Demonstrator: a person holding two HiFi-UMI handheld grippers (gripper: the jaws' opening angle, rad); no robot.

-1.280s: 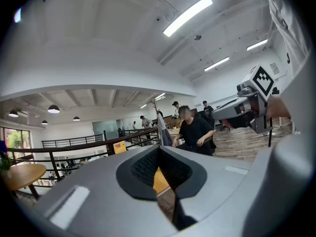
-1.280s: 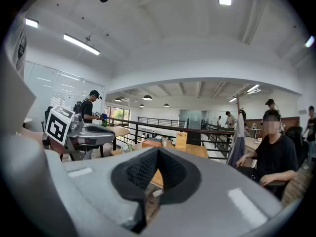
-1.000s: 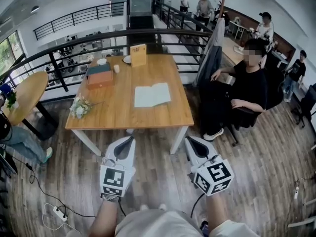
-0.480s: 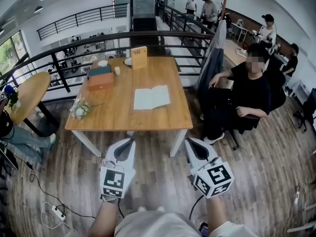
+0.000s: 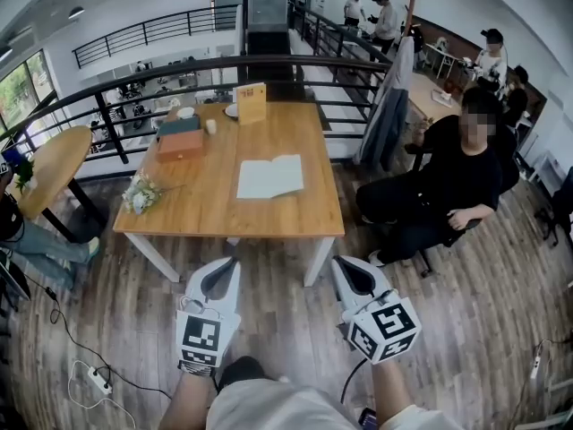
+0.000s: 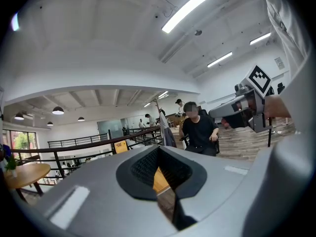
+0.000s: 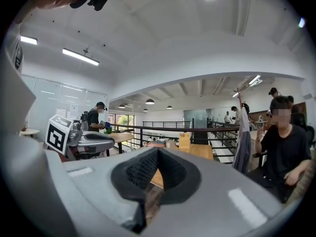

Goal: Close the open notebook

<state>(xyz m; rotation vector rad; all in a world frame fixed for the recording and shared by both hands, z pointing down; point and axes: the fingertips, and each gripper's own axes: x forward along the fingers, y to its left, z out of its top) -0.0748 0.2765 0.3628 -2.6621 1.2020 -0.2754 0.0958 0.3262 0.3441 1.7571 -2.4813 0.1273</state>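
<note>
The open notebook lies flat with white pages up, right of the middle of the wooden table. Both grippers hang over the floor short of the table's near edge, well apart from the notebook. My left gripper is shut and empty, pointing at the table. My right gripper is shut and empty beside it. In the left gripper view the jaws of the left gripper meet at the tip. The right gripper view shows the right gripper the same way, with the table ahead.
A person in black sits by the table's right side. On the table stand a brown box, flowers and a yellow sign. A black railing runs behind. A power strip lies on the floor at the left.
Both grippers have edged forward towards the table, still shut and side by side. The seated person has shifted on the chair. The notebook has not moved.
</note>
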